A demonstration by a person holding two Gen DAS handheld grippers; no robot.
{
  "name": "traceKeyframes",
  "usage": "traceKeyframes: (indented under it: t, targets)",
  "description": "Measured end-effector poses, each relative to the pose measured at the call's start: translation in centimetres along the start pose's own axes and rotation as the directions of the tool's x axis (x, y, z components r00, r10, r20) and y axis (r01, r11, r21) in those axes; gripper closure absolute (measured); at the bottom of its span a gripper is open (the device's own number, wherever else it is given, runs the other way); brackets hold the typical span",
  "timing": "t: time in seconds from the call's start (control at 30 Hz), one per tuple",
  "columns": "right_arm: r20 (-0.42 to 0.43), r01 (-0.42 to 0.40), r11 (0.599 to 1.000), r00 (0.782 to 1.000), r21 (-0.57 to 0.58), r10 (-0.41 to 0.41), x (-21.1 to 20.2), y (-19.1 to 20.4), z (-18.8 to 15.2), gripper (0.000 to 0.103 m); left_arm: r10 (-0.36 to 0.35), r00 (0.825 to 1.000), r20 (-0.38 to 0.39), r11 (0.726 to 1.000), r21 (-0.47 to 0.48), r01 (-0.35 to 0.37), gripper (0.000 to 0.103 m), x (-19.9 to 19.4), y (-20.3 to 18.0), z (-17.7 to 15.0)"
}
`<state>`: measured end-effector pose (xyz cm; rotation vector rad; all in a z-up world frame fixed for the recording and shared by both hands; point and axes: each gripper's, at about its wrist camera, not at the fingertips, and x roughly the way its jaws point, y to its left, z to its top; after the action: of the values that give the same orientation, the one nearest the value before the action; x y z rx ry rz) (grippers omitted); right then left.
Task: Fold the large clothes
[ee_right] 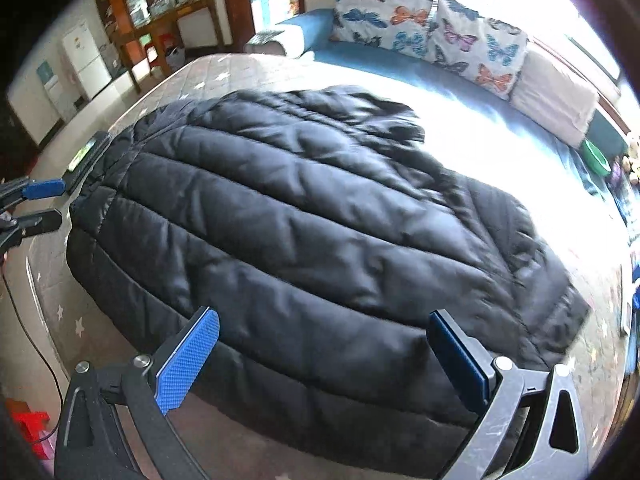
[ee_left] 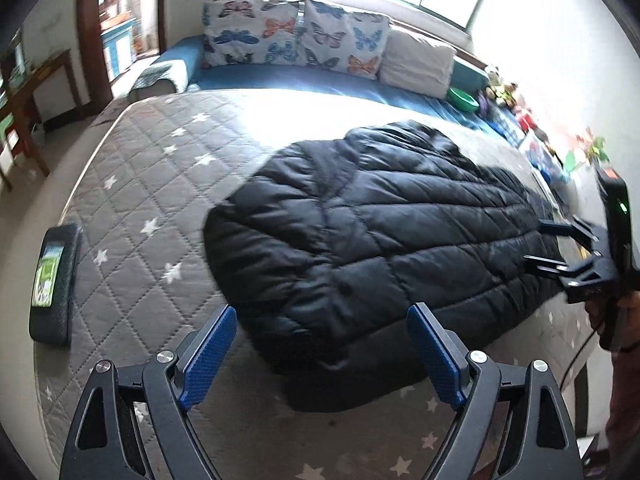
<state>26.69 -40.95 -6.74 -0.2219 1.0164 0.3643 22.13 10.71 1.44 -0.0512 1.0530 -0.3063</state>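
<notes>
A black quilted puffer jacket [ee_left: 372, 232] lies flat on the grey star-patterned mattress [ee_left: 152, 168], already doubled into a long slab by the look of it. Its long axis runs side to side along the near edge of the bed, from about nine o'clock to three o'clock as I face it.

The left gripper [ee_left: 320, 356] hovers at one short end, blue-padded fingers spread wide with nothing between them; the jacket's rounded end sits dead ahead at twelve o'clock, just beyond the tips. The right gripper [ee_right: 324, 356] stands over the long near edge, jaws likewise wide apart and empty, the fabric directly at twelve o'clock and seemingly right under the fingertips, though blur makes it hard to say whether they touch.

So the right one is nearer the cloth. From the right wrist view the left gripper shows at nine o'clock, by the jacket's far end. A phone [ee_left: 50, 276] lies near the mattress edge, at ten o'clock from the left gripper, apart from the jacket. Butterfly pillows [ee_right: 428, 28] line the far side.

I'd guess the next fold brings one short end over the other.
</notes>
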Motion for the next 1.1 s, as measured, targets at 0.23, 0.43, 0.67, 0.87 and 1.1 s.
traceKeyframes:
  t: [0.23, 0.43, 0.67, 0.87, 1.1]
  targets:
    - [0.063, 0.005, 0.984, 0.998, 0.177, -0.017, -3.0, -7.2, -2.4, 0.000, -0.036, 0.999, -0.013, 0.986, -0.161, 0.034, 0.010, 1.4, 4.6, -0.1]
    - [0.042, -0.044, 0.936, 0.999, 0.349, 0.031, -2.0, -12.1, -5.0, 0.000, -0.125, 0.992, -0.027, 0.960, -0.255, 0.114, 0.009, 4.0, 6.8, -0.6]
    - [0.035, -0.155, 0.890, 0.987, 0.430, 0.155, 0.8, -13.6, -6.7, 0.000, -0.234, 0.972, 0.000, 0.921, -0.320, 0.222, 0.009, 5.5, 7.4, -0.8]
    - [0.079, -0.285, 0.818, 0.955, 0.500, 0.285, 2.7, -14.6, -6.4, 0.000, -0.290, 0.957, -0.008, 0.902, -0.336, 0.271, 0.003, 7.2, 6.4, -0.5]
    - [0.082, -0.360, 0.771, 0.923, 0.525, 0.375, 4.2, -15.3, -6.3, 0.000, -0.316, 0.948, -0.030, 0.897, -0.334, 0.288, 0.000, 8.9, 4.9, -0.1]
